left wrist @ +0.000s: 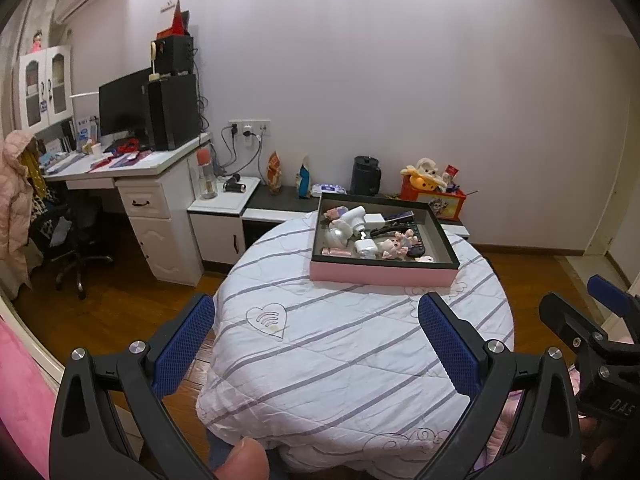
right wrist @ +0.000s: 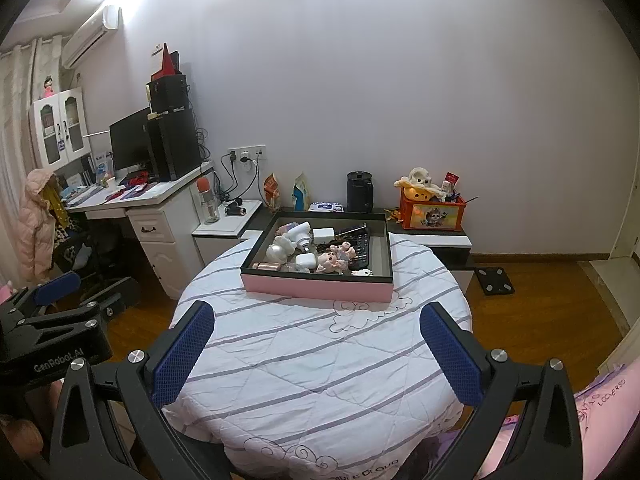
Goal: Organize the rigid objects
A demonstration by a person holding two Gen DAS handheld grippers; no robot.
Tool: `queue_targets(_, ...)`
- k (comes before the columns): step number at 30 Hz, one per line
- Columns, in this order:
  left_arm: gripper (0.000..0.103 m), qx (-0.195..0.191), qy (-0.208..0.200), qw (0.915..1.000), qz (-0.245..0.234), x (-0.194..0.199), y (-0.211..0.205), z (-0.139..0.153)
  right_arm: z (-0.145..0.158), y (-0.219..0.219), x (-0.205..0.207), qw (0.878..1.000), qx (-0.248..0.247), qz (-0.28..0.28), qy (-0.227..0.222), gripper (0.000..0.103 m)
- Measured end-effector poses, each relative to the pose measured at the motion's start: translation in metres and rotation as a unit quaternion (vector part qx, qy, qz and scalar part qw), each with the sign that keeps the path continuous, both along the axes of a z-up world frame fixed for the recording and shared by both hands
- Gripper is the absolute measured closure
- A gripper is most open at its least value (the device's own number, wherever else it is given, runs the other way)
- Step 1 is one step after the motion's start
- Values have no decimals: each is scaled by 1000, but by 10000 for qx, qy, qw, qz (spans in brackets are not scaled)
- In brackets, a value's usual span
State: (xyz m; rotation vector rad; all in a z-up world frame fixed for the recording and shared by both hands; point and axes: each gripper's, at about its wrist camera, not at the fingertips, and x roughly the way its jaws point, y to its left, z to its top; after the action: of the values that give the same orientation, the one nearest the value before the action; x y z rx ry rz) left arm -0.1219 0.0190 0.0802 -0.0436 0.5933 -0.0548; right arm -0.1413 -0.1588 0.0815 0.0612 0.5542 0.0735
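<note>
Left gripper [left wrist: 316, 344] and right gripper [right wrist: 316, 350], both spread and empty, hover above the worktop [right wrist: 320, 368] near the pink tray [right wrist: 320, 286].

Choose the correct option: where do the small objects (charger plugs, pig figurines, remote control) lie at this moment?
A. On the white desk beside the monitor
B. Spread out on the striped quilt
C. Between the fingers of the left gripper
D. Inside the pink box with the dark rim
D: the charger plugs, pig figurines and remote control all lie inside the pink box, while both grippers, left gripper and right gripper, are open and empty.
</note>
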Motion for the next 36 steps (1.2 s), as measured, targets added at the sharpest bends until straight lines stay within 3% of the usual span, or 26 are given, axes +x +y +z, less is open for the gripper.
queue_targets(36, 0, -57, 62, 9999, -120, 18, 1, -4, -13, -4, 14, 9998, 63, -53, 173, 0)
